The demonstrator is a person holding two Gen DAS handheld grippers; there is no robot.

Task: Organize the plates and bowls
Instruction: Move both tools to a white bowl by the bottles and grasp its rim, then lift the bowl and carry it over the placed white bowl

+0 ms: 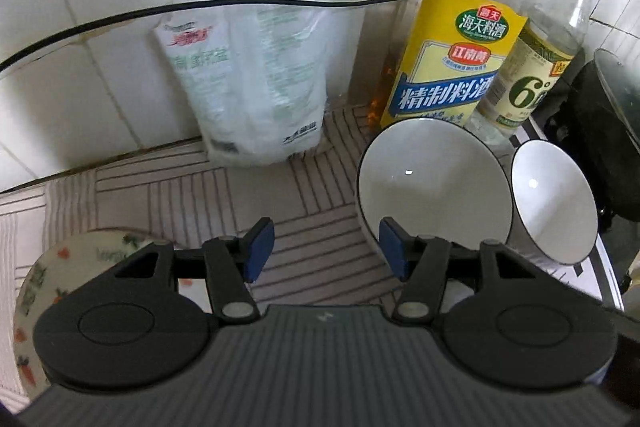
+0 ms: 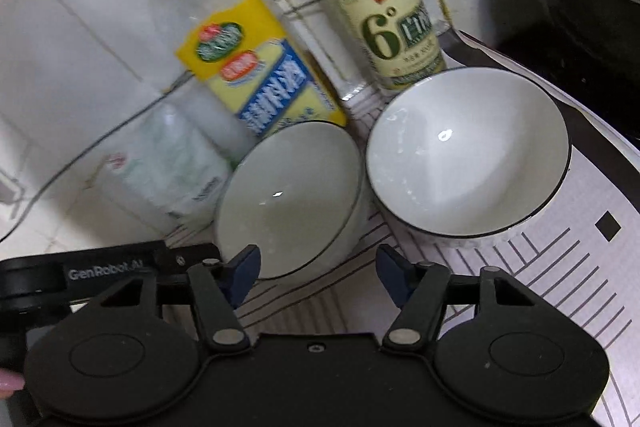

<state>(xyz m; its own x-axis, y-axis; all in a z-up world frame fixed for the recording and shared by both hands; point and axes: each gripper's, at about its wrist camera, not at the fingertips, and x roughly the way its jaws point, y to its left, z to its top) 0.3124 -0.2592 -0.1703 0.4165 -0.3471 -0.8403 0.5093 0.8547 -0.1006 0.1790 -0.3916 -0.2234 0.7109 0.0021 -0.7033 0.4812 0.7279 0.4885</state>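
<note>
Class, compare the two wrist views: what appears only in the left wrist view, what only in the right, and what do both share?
Only the left wrist view shows the carrot-patterned plate under the left gripper. Only the right wrist view shows the right gripper and a pink fingernail. Both show two white bowls, two bottles, the white pouch and the striped mat. Both grippers' jaws are open.
</note>
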